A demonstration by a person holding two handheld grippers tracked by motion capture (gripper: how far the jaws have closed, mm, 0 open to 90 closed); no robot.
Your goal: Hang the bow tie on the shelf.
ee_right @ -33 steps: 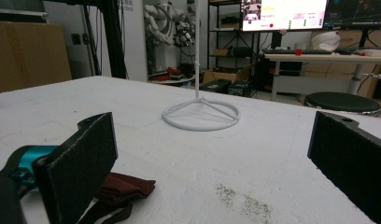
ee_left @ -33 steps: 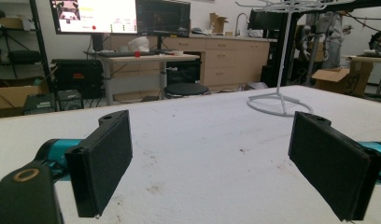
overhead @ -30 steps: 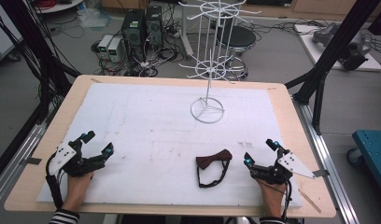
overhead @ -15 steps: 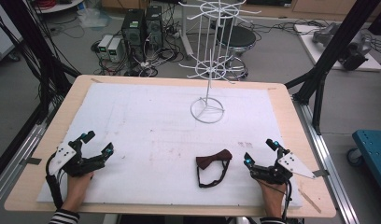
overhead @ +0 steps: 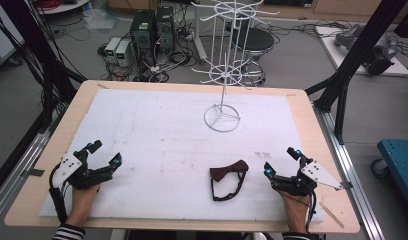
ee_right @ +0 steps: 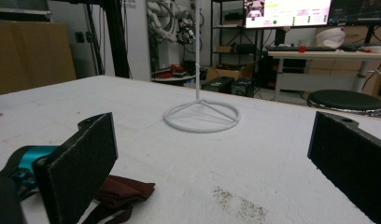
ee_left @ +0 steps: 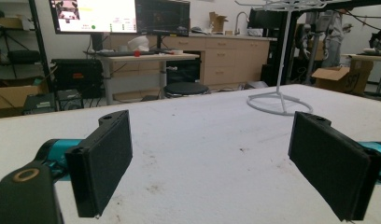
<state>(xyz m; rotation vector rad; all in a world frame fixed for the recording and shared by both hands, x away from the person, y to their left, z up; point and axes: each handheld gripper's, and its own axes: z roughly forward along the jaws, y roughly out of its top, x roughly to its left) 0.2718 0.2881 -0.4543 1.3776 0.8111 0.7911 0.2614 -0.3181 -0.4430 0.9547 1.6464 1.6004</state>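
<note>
From the high view, a dark red bow tie [overhead: 230,172] lies near the front of the table [overhead: 157,87], just left of the right gripper [overhead: 281,162]; the left gripper [overhead: 106,152] sits well apart. Both are spread wide, holding nothing. In the left gripper view the wire stand [ee_left: 281,101] is ahead. In the right gripper view the tie looks soft and light, probably best pinched at the knot. No readable writing anywhere.

The table [overhead: 157,125] is being viewed from above the person's side, looking forward and down. Each gripper view is being taken low over the white surface, close behind its own jaws, facing the far edge. The white wire stand [overhead: 223,60] is being shared by all three views [ee_left: 279,100] [ee_right: 201,116].
</note>
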